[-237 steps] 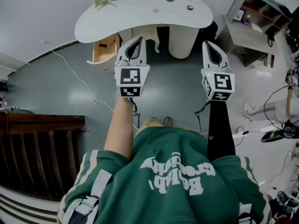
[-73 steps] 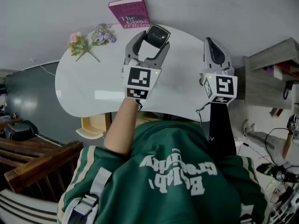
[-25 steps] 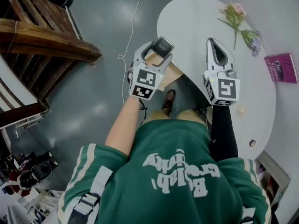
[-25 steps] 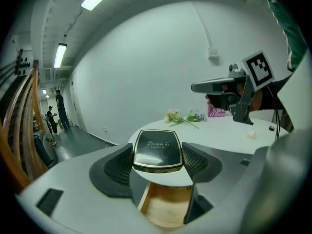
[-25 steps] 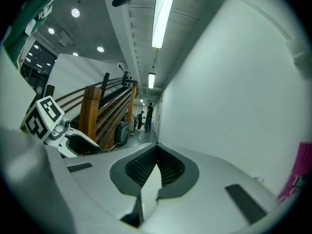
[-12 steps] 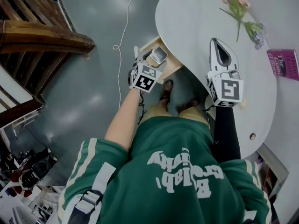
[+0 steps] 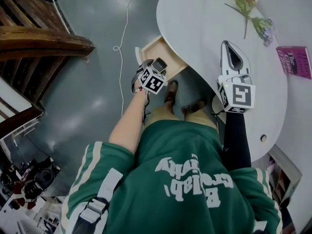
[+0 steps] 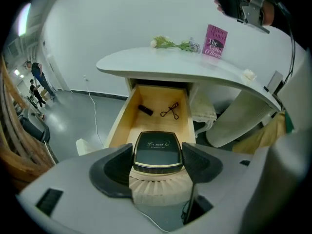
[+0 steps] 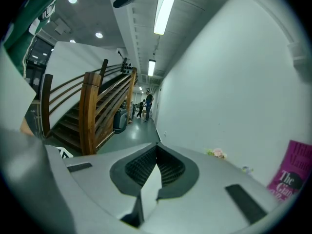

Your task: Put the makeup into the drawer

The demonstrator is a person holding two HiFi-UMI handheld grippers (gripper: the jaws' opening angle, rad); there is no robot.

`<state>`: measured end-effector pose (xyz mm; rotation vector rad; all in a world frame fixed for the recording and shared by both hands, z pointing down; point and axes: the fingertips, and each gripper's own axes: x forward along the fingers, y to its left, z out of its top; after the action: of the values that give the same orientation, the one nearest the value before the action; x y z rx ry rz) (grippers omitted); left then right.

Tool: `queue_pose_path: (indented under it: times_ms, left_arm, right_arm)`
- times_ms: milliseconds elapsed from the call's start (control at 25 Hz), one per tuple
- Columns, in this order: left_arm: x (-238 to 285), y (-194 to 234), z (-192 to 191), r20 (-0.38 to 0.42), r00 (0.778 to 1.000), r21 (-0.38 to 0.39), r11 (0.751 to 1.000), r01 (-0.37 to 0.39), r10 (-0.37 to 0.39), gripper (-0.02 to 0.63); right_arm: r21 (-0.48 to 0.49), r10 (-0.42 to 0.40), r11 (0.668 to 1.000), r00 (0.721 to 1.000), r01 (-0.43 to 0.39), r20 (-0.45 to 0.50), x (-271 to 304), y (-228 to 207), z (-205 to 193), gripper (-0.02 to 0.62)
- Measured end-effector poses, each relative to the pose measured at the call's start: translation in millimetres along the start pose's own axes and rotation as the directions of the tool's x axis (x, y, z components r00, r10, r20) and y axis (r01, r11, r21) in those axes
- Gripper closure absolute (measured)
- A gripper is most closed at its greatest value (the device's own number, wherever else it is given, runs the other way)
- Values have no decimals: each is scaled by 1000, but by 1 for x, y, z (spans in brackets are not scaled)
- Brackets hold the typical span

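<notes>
Left gripper point(image 8: 157, 156) clamped on black compact point(image 8: 157, 147), held level between its jaws above open drawer's point(image 8: 122, 118) near end. Lettered lid up, far edge toward drawer back; near square, long axis unclear. Right gripper point(image 9: 155, 165) closed, empty, over white surface point(image 7: 204, 23)

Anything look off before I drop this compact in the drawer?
Nothing stands out. The compact sits square between the jaws of the left tool, lid closed, facing the open drawer. Inside, an eyelash curler and a small dark tube lie flat toward the back.
</notes>
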<state>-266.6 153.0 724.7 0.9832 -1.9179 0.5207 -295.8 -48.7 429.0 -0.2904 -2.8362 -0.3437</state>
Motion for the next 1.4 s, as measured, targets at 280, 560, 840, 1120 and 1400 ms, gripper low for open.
queue_pose_path:
  times_ms: [280,560,840,1120,1400]
  left_arm:
    - [15,11,-13,-106,991,104,992,-68,79,261]
    - [21,18,-17,-138,979,179,976,-127,152,261]
    - [20,19,-18,-137,975,216,966,-143,175,278]
    - [20,20,-16,-122,977,197,969,-147,173,278]
    - [14,21,-9,-75,985,147,978,-146,158,278]
  right_arm:
    - [-23,-1,1000,1000,1,-13,2,1,0,586]
    - [-52,4,999,1000,-5,-27,7,1,-2,586]
    - [-51,3,999,1000,-5,-31,11,-1,-1,586]
    - [-51,7,999,1000,-8,-30,15,0,0,586]
    - [-47,-2,999,1000,1,-28,14,0,-2,586]
